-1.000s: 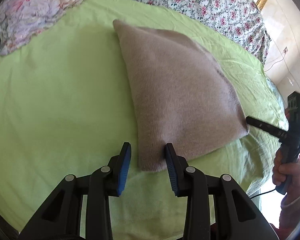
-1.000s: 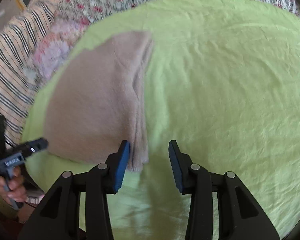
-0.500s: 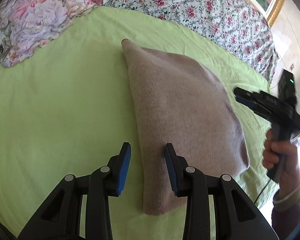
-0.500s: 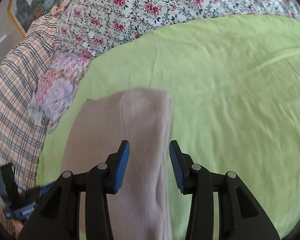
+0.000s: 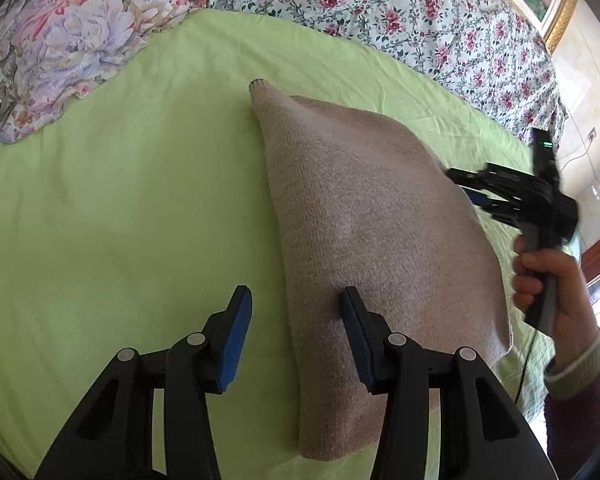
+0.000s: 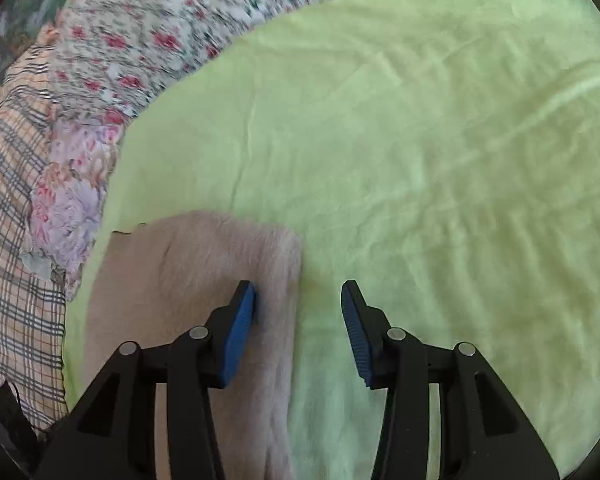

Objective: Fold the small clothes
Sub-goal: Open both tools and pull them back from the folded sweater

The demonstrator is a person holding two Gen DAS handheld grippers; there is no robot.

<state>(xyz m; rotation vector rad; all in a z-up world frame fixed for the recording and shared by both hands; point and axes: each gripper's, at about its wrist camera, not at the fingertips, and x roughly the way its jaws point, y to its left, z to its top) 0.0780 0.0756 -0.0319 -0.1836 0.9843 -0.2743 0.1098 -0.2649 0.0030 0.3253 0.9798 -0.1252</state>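
Note:
A beige knitted garment [image 5: 372, 220] lies folded flat on a light green sheet [image 5: 120, 200]. My left gripper [image 5: 296, 320] hovers over the garment's left folded edge near its close end. Its jaws are opening, and the edge runs between them without the pads pressing on it. In the right wrist view the garment [image 6: 188, 280] fills the lower left. My right gripper [image 6: 298, 308] stands open above the garment's right edge, its left finger over the knit and its right finger over the sheet [image 6: 420, 160]. The left wrist view shows the right gripper [image 5: 460, 184], held by a hand [image 5: 548, 280], at the garment's right side.
A rose-print quilt [image 5: 420, 12] borders the sheet at the back, with a large-flowered pillow [image 5: 72, 40] at the back left. Plaid bedding [image 6: 12, 240] lies along the left in the right wrist view. The bed's edge drops off at the right, by a wall [image 5: 588, 100].
My left gripper's jaws have widened and it has moved up along the garment's left edge. The right gripper left the garment's near right corner and swung forward along its right edge.

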